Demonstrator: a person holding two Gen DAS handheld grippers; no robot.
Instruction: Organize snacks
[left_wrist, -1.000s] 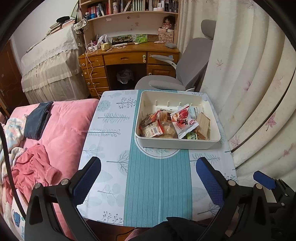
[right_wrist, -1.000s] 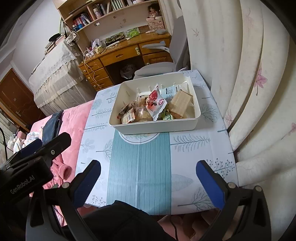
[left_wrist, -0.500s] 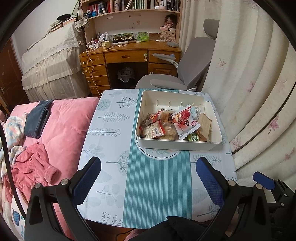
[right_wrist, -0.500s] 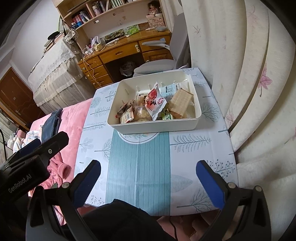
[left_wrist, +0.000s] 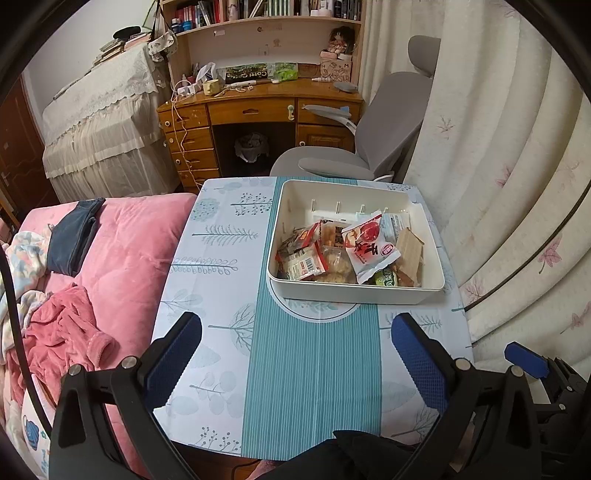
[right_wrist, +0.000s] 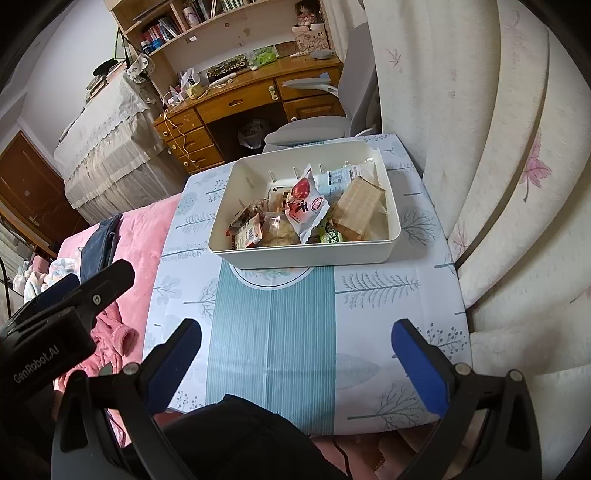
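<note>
Bedroom around a small cloth-covered table

Beyond the jaws stand a wooden desk (left_wrist: 258, 110) and grey chair (left_wrist: 369, 140); cream curtains (left_wrist: 498, 147) hang to their right, a pink quilt (left_wrist: 122, 258) with a folded navy garment (left_wrist: 72, 236) lies left, and the patterned tablecloth (left_wrist: 310, 369) spreads between them.

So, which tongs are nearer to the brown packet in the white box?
Probably right. The right tongs hang open over the near table edge, almost straight before the brown packet; the left tongs, open too, hang further left, toward the pink bed.
</note>
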